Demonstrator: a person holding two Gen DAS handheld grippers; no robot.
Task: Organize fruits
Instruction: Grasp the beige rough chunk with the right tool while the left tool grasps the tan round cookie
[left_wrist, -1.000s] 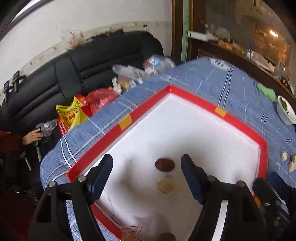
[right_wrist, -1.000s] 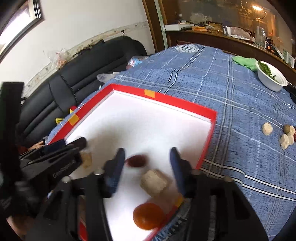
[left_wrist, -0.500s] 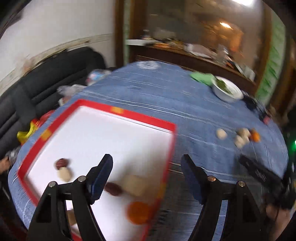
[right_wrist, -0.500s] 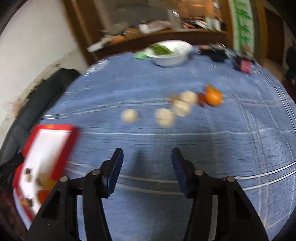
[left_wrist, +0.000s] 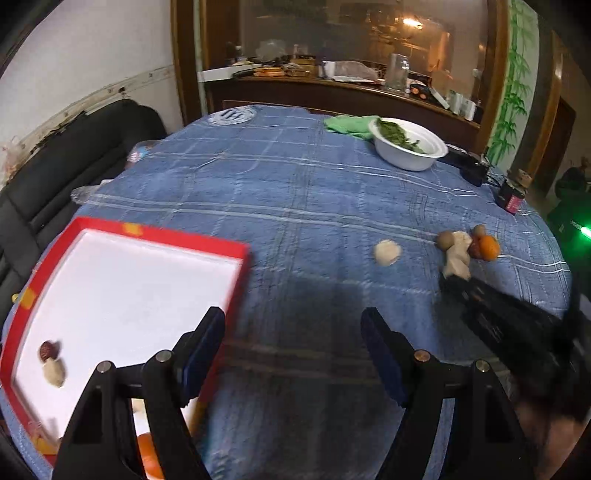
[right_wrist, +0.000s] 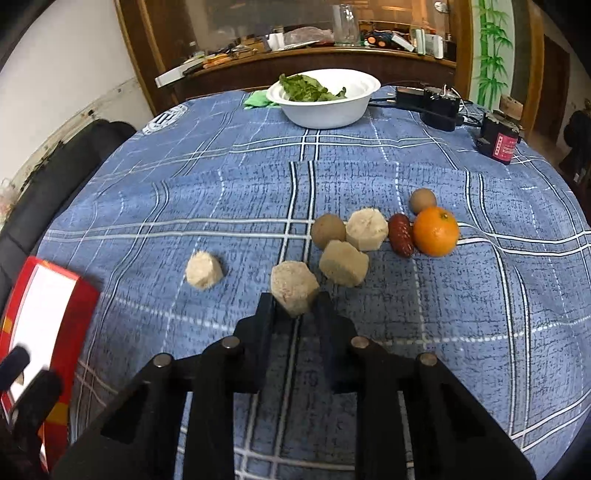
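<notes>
In the right wrist view my right gripper (right_wrist: 294, 304) has its jaws closing around a beige cut fruit chunk (right_wrist: 293, 284) on the blue plaid cloth, with the fingers tight against its sides. Close by lie other beige chunks (right_wrist: 344, 263), a brown round fruit (right_wrist: 328, 230), a red date (right_wrist: 400, 234) and an orange (right_wrist: 436, 231). My left gripper (left_wrist: 291, 326) is open and holds nothing, just right of the red-rimmed white tray (left_wrist: 159, 236). In the tray lie a date (left_wrist: 48, 349), a beige piece (left_wrist: 54, 373) and an orange (left_wrist: 149, 458), which is partly hidden.
A white bowl of greens (right_wrist: 325, 99) stands at the far side, with a green cloth (left_wrist: 347, 123) beside it. A black power adapter (right_wrist: 439, 107) and a small red box (right_wrist: 498, 142) sit at the far right. A black sofa (left_wrist: 74, 155) lies past the table's left edge.
Both grippers have swung right, from over the tray to the open cloth. The right gripper has reached the fruit cluster and narrowed its jaws around a beige chunk. The left gripper is still open.
</notes>
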